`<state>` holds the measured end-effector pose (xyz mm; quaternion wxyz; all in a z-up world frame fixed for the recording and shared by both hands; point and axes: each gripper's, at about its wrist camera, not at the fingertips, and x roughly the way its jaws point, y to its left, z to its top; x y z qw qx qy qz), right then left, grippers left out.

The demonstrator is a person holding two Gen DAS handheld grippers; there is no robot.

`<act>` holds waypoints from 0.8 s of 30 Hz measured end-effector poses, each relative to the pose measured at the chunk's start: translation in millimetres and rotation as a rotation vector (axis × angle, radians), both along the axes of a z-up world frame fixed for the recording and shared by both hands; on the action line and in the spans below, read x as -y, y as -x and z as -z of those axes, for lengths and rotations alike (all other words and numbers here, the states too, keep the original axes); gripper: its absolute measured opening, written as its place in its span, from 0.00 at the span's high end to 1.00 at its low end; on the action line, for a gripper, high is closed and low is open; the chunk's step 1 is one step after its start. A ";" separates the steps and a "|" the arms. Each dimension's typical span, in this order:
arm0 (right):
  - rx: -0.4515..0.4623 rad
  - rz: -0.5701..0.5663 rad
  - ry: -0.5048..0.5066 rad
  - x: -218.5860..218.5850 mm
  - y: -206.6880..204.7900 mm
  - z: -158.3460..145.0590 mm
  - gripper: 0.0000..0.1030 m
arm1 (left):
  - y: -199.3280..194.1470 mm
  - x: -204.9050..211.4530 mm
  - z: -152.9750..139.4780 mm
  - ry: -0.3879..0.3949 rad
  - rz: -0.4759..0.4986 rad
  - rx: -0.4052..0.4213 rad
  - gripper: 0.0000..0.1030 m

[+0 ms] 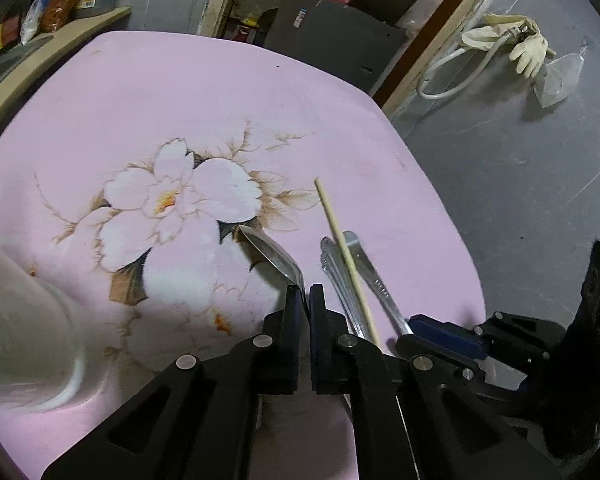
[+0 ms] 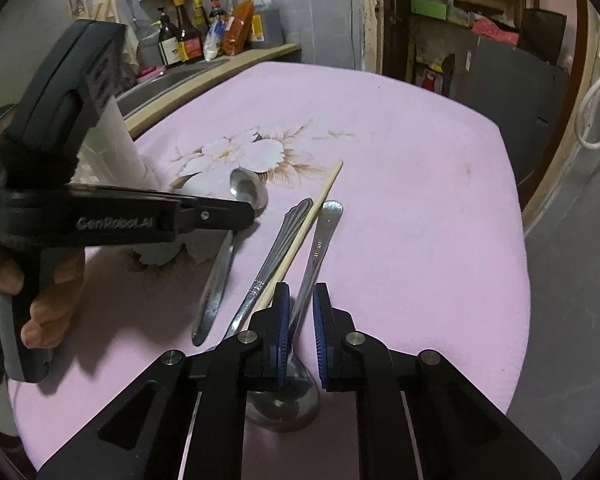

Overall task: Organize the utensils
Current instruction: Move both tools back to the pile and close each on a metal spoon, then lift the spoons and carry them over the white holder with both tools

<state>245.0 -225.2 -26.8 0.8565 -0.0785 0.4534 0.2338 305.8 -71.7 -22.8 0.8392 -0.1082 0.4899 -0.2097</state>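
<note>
Pink flowered cloth (image 2: 420, 200) is carrying the utensils. Left gripper (image 1: 305, 294) is pinching a spoon (image 1: 274, 254) at its bowl, and right gripper (image 2: 300, 304) is closing on another spoon (image 2: 318, 248), probably for sorting. Beside that spoon, a chopstick (image 2: 300, 244) is lying across a third handle (image 2: 276, 252).

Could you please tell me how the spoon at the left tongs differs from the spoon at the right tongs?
The left spoon's bowl points away, toward the flower print; the right spoon's bowl lies near, under the right tongs. The left tongs clamp the left spoon at its neck, by the bowl; the right tongs close on the right spoon's handle. Both are shiny metal.
</note>
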 end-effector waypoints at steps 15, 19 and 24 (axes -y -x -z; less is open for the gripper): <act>0.066 0.050 -0.076 6.5 13.3 -8.9 0.97 | 65.0 8.6 -23.6 -0.101 0.071 0.182 1.00; 0.215 0.068 -0.142 9.4 39.3 -23.0 0.97 | 91.8 5.6 -34.2 -0.142 0.020 0.315 1.00; 0.409 0.091 -0.173 -3.7 65.5 -39.8 0.97 | 117.2 -2.2 -52.9 -0.144 -0.060 0.470 1.00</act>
